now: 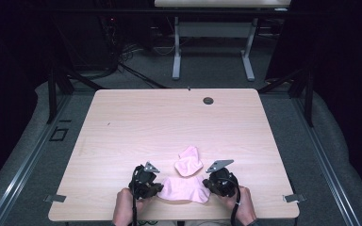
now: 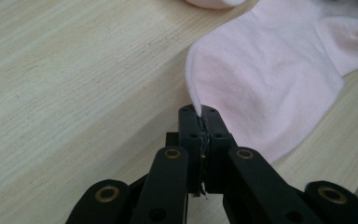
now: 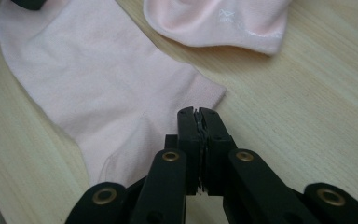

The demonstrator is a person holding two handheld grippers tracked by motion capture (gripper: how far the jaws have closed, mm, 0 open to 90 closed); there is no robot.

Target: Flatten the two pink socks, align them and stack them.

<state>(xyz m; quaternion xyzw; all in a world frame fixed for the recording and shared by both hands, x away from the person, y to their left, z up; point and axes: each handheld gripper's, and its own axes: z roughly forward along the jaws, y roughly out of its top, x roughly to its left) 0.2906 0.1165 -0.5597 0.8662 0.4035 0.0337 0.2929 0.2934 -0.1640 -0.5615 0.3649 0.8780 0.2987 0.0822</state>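
The near sock [image 1: 184, 189] lies flat at the table's [image 1: 122, 122] front edge, just before the second sock [image 1: 188, 161]. The left gripper [image 2: 199, 112] pinches its toe edge; the right gripper [image 3: 198, 113] looks clamped on its cuff end. It is likely light, limp and stretchy, so edge grips suit it.

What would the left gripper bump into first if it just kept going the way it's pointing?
Hardly anything to travel: the left gripper is already shut on the edge of the near pink sock. Going straight on, it would push into that sock first, then probably toward the second sock beyond, though depth is hard to judge.
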